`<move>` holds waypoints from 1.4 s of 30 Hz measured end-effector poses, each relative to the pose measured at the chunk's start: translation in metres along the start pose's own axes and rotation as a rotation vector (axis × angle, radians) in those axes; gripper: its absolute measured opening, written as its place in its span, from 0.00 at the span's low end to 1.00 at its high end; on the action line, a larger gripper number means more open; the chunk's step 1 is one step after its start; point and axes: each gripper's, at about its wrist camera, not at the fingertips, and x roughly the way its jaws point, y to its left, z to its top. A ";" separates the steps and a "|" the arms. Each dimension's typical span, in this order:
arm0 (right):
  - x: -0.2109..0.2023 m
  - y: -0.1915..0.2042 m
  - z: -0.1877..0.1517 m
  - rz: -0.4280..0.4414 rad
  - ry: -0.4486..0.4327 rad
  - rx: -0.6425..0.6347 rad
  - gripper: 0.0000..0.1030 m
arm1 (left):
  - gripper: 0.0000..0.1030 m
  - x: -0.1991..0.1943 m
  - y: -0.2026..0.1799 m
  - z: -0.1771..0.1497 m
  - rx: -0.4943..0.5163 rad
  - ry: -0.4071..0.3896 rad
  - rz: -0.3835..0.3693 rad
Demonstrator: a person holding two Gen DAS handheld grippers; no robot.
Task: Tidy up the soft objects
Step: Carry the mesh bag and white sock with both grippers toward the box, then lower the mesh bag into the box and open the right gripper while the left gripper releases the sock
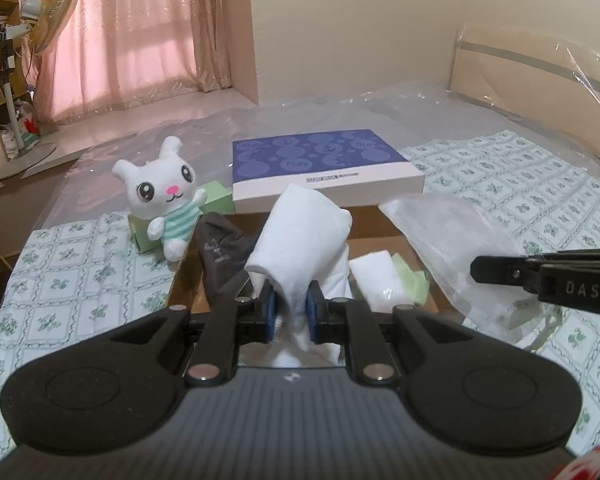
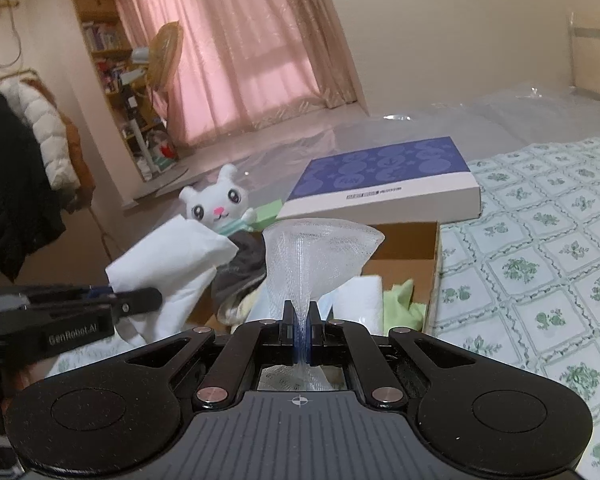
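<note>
My left gripper point(image 1: 291, 307) is shut on a folded white cloth point(image 1: 300, 236), which stands up above an open cardboard box point(image 1: 384, 236). My right gripper point(image 2: 300, 314) is shut on a sheer white mesh bag point(image 2: 320, 248), bunched between its pads and fanning out above them. In the left wrist view the mesh bag point(image 1: 452, 240) hangs at the right, with the right gripper point(image 1: 540, 276) beside it. In the right wrist view the white cloth point(image 2: 168, 264) and the left gripper point(image 2: 136, 300) are at the left. Inside the box lie a dark grey cloth point(image 1: 220, 256), a white towel point(image 1: 376, 280) and a light green cloth point(image 1: 414, 282).
A white plush rabbit point(image 1: 164, 196) leans on a green block point(image 1: 216, 200) left of the box. A blue and white flat box lid point(image 1: 320, 164) lies behind it. The bed has a green-flowered sheet point(image 1: 80, 264) and clear plastic wrap. A fan point(image 1: 40, 40) and curtains stand beyond.
</note>
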 end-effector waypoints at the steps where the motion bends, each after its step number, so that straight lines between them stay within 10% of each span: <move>1: 0.003 -0.002 0.005 -0.003 -0.008 0.005 0.03 | 0.14 0.003 -0.001 0.003 -0.002 -0.003 -0.005; 27: 0.117 -0.100 0.014 0.003 -0.002 0.503 0.03 | 0.14 0.144 -0.007 0.022 -0.127 0.131 -0.079; 34: 0.132 -0.123 0.011 0.149 -0.105 0.724 0.03 | 0.14 0.161 -0.002 0.022 -0.145 0.135 -0.072; 42: 0.135 -0.120 0.012 -0.058 0.000 0.491 0.04 | 0.14 0.174 -0.008 0.014 -0.135 0.162 -0.093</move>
